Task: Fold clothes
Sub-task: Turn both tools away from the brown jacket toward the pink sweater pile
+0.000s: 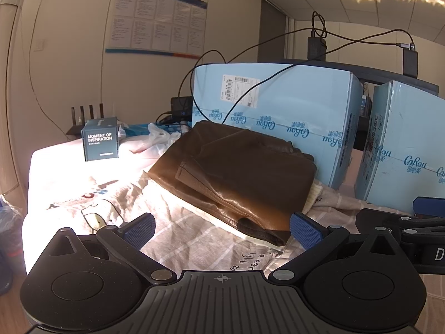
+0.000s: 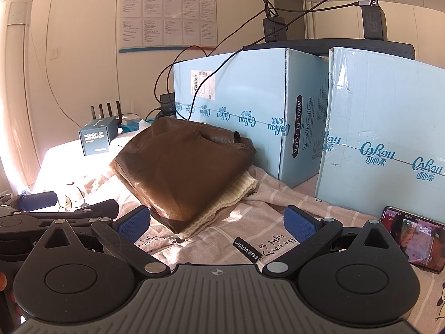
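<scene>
A folded brown leather jacket [image 1: 236,172] [image 2: 180,167] lies on a pink checked bedsheet [image 1: 192,239] [image 2: 250,214], resting on a cream knitted garment [image 2: 222,203]. My left gripper [image 1: 222,229] hovers just in front of the jacket's near edge, jaws wide open, nothing between the blue pads. My right gripper [image 2: 217,222] is also open and empty, a little in front of the cream knit and to the jacket's right. Each gripper shows at the edge of the other's view.
Two light blue cartons [image 1: 278,111] [image 2: 389,139] stand right behind the clothes, with cables and chargers [image 2: 275,29] on top. A small dark box [image 1: 100,140], a router and plastic bags sit at the back left. A lit phone [image 2: 414,239] lies at the right.
</scene>
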Demonstrator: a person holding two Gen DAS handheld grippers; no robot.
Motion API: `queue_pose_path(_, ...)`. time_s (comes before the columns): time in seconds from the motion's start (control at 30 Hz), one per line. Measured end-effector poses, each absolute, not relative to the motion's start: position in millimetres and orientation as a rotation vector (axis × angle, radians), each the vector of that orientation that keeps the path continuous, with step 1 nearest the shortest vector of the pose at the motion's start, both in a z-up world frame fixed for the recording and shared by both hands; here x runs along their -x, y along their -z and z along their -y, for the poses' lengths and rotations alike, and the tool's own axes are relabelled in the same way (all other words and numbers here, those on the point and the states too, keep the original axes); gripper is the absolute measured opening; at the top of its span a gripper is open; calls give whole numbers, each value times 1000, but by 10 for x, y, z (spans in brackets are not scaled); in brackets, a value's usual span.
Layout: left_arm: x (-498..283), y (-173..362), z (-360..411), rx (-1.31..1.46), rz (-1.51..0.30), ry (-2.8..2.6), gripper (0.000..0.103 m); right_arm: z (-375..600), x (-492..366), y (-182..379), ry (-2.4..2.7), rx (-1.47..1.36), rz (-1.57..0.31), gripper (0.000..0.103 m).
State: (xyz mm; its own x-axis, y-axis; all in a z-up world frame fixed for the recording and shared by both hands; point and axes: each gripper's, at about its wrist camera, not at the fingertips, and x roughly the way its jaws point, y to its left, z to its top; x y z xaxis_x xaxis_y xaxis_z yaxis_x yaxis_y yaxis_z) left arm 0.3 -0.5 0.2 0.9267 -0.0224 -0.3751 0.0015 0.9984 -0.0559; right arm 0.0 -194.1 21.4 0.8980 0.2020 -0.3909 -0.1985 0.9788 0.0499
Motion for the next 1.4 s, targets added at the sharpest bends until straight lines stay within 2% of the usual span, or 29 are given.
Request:
queue_pose_path(0.5, -57, -68, 66, 58, -377, 37, 103, 2038, 27, -252, -191, -30, -390, 103)
queue_pose_path(0.9, -74, -255, 347, 68, -296, 133, 103, 2377, 124, -455, -109, -182, -349, 103)
queue_pose_path(1.4, -22, -97, 386, 127, -331, 240, 103, 2499, 360, -648, -52, -213, -276, 103)
